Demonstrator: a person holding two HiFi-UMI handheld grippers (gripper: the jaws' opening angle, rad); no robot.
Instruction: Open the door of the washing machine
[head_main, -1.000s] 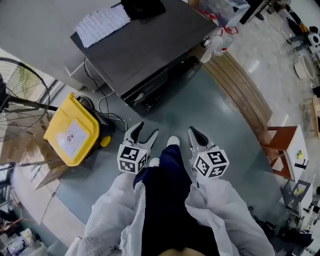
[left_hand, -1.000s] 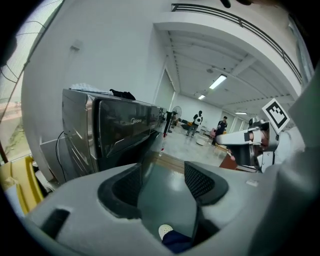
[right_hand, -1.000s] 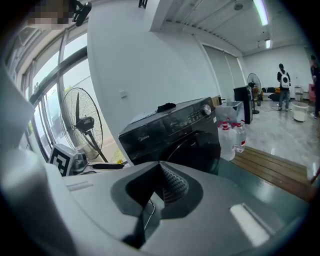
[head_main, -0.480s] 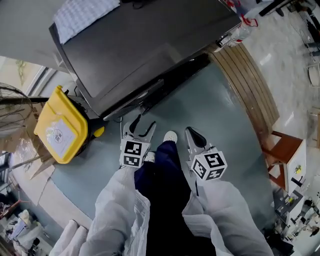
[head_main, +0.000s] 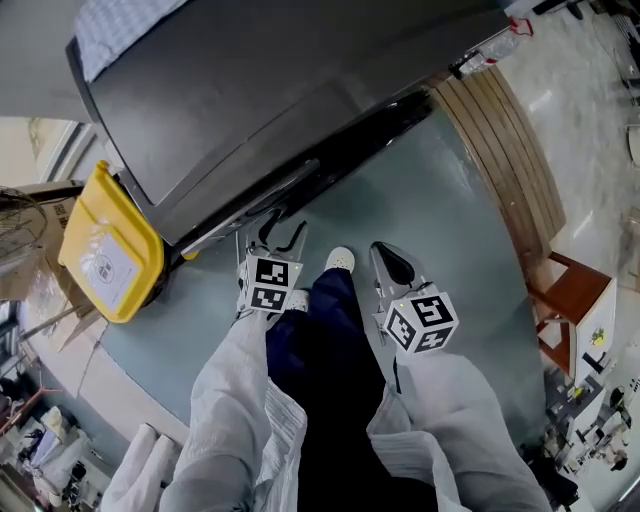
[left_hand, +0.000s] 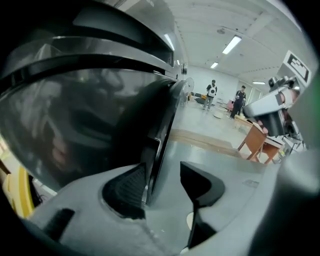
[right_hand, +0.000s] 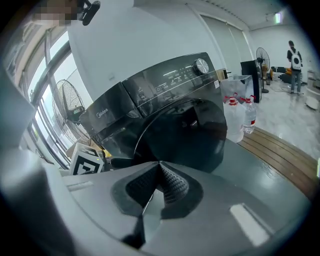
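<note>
The dark grey washing machine fills the top of the head view, its round door facing my legs. My left gripper reaches the door's left rim. In the left gripper view the door's edge stands between the jaws of the left gripper, which are closing; the left pad lies against the edge and the right pad stands clear. The right gripper hangs lower right, off the machine. The right gripper is shut on nothing and faces the door.
A yellow bin stands left of the machine. A wooden platform runs along the right, with a brown stool beyond it. Water bottles sit beside the machine and a fan stands on its other side. My dark trouser legs are between the grippers.
Both grippers have sunk and moved in toward the machine, which now looms larger. The left jaws have come around the door's edge and narrowed.
</note>
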